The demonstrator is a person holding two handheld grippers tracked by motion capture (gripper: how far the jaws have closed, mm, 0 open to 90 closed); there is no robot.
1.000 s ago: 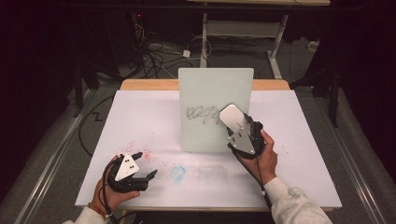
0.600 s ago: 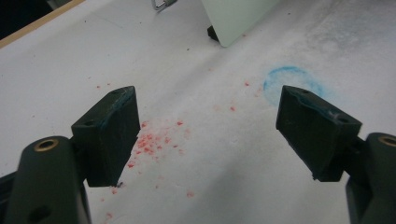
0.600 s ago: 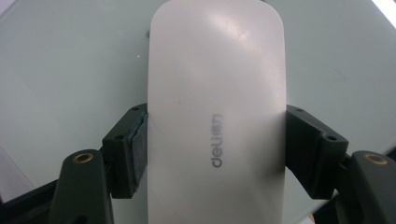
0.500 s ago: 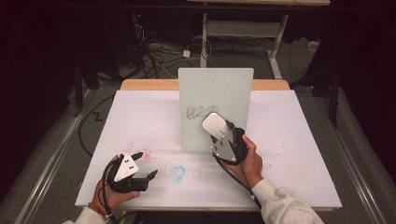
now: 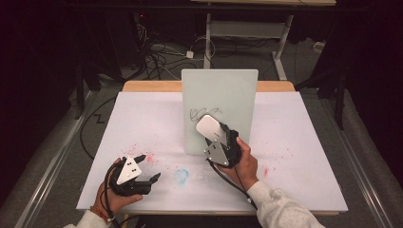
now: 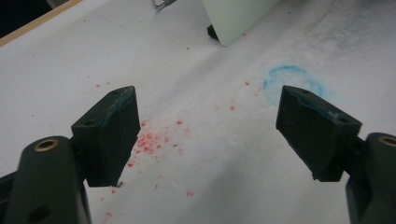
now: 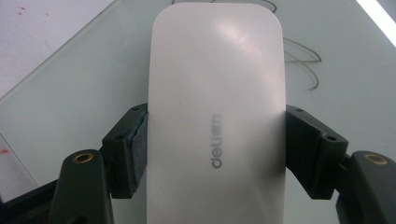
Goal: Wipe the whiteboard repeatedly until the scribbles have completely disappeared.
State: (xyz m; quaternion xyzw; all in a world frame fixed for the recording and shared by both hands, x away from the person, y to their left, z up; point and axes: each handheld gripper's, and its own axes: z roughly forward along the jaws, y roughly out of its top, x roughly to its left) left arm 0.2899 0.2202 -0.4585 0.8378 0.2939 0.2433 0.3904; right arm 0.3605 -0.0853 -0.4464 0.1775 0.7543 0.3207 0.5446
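Note:
A pale green whiteboard (image 5: 223,95) stands upright in the middle of the table, with a dark scribble (image 5: 196,114) on its face. My right gripper (image 5: 215,137) is shut on a white eraser (image 5: 209,127) marked "deli", held flat against the board at the scribble's right end. In the right gripper view the eraser (image 7: 215,70) sits clamped between both jaws of the gripper (image 7: 215,149), with the scribble (image 7: 303,60) and the board (image 7: 84,79) behind it. My left gripper (image 5: 148,167) rests low at the front left, open and holding nothing (image 6: 208,126).
White paper (image 5: 304,123) covers the table. Red specks (image 6: 154,140) lie under the left gripper, and a faint blue ring stain (image 6: 292,81) is beside it. More red specks (image 5: 273,156) are at the right. The board's foot (image 6: 212,31) sits ahead of the left gripper.
My right gripper has carried the eraser leftward and slightly down across the board, onto the scribble's right part. The left gripper has stayed put.

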